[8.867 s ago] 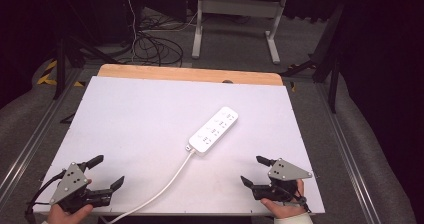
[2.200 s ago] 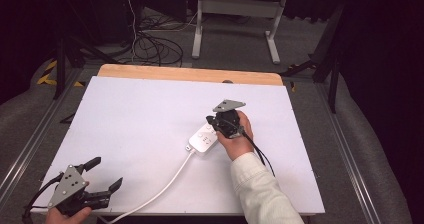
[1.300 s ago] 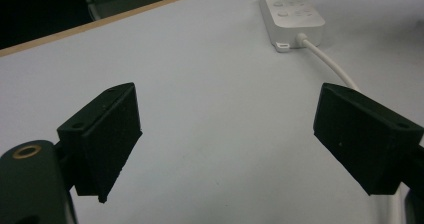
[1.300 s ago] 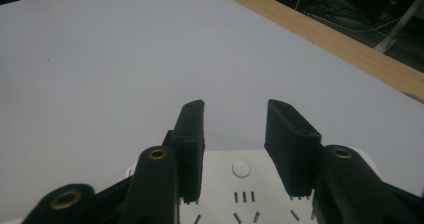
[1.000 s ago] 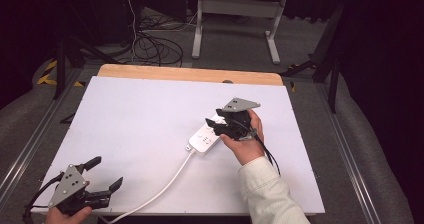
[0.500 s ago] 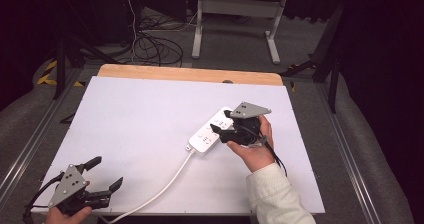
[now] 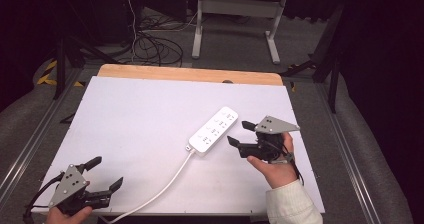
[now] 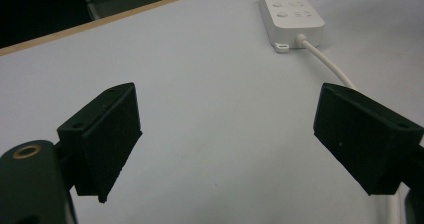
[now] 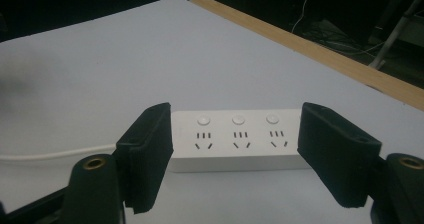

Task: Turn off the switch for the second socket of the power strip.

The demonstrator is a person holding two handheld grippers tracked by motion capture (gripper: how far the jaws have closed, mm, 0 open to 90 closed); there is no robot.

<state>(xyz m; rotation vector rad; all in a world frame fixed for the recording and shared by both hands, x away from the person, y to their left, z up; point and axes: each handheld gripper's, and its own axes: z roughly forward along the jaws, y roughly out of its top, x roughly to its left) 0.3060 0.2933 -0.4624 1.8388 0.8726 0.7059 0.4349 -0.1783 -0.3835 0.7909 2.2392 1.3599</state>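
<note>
A white power strip (image 7: 212,131) with three sockets and three round buttons lies slanted in the middle of the white table top (image 7: 140,119). Its white cable (image 7: 155,194) runs off toward the near edge. My right gripper (image 7: 240,134) hovers just right of the strip, open, with its jaws facing the strip's long side. In the right gripper view the strip (image 9: 235,139) lies across, beyond the two spread jaws. My left gripper (image 7: 105,175) rests open at the near left corner. In the left gripper view the strip (image 8: 291,15) and cable (image 8: 327,64) lie far ahead.
A wooden strip (image 7: 190,75) borders the table's far edge. Beyond it stand a desk frame (image 7: 235,14) and loose cables (image 7: 150,44) on the floor. Metal rails (image 7: 350,149) run along both table sides.
My right gripper came forward from the near right corner to the strip, then drew back to the right, away from it. The left gripper has stayed put.
</note>
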